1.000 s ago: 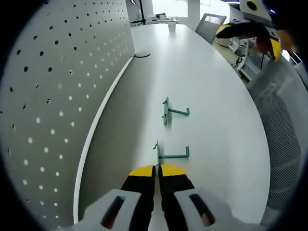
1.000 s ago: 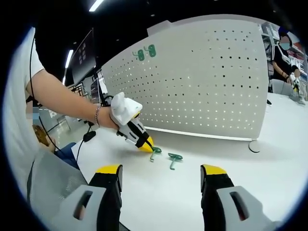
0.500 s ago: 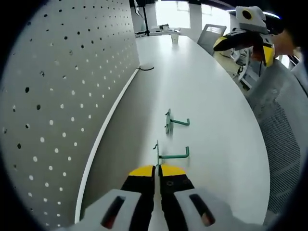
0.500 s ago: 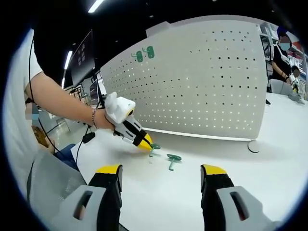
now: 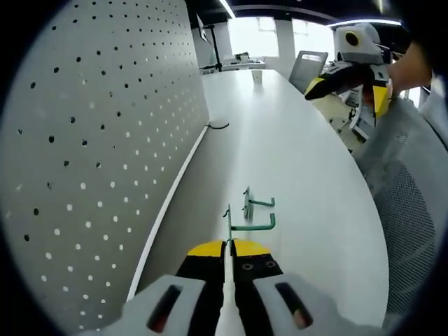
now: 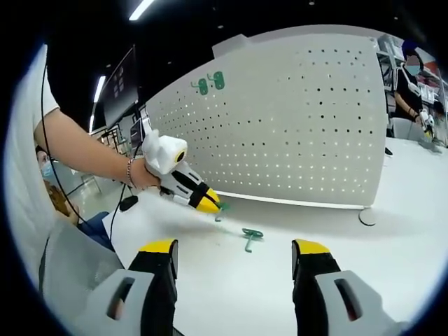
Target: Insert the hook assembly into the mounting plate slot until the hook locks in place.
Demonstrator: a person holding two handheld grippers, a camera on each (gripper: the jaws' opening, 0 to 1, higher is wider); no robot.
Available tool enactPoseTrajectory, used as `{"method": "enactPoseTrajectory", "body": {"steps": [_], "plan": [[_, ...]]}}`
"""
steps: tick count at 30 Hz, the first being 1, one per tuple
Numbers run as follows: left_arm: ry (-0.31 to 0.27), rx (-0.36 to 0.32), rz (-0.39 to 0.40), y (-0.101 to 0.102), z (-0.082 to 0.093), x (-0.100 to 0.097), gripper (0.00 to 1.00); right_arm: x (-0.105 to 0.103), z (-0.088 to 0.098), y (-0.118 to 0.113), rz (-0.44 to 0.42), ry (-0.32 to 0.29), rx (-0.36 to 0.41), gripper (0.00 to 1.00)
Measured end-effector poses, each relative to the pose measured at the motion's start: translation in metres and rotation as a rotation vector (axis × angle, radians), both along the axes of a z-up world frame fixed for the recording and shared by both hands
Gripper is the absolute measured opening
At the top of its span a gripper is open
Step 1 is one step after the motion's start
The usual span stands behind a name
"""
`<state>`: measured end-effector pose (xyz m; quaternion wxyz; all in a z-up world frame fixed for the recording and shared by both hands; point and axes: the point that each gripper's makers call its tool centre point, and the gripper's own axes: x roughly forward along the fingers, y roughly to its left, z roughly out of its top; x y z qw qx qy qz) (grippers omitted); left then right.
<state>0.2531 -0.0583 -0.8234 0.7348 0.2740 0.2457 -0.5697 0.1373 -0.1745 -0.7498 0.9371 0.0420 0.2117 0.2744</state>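
While the left gripper (image 5: 227, 246) is clamping a green hook (image 5: 246, 225) by its flat plate, the jaws closed together on it, the hook is hanging just above the table (image 5: 294, 154), beside the pegboard (image 5: 98, 154). A second hook (image 6: 250, 235) is lying on the table near the pegboard's foot. The right gripper (image 6: 234, 262) is waiting well away from the pegboard with its jaws wide apart, holding nothing. Two more hooks (image 6: 210, 82) are sitting high on the pegboard. I think the grip is thin: only the plate edge is being pinched, so the hook could be twisting or slipping when pressed against the holes. A tilted approach would be missing the slot, and the hook would not be locking.
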Motion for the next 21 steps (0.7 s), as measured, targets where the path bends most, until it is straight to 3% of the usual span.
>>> {"method": "enactPoseTrajectory", "body": {"steps": [7, 12, 14, 21], "plan": [[-0.024, -0.071, 0.035, -0.002, 0.022, 0.001, 0.03, -0.001, 0.003, 0.000, -0.003, -0.011, 0.007, 0.63], [-0.083, -0.103, 0.047, -0.001, 0.037, 0.003, 0.03, -0.001, 0.005, 0.001, 0.001, -0.016, 0.009, 0.64], [-0.057, -0.128, 0.071, 0.000, 0.040, 0.002, 0.03, -0.001, 0.007, 0.002, 0.002, -0.021, 0.008, 0.64], [-0.081, -0.187, 0.089, 0.001, 0.056, -0.005, 0.03, -0.002, 0.009, 0.002, 0.007, -0.031, 0.006, 0.64]]}}
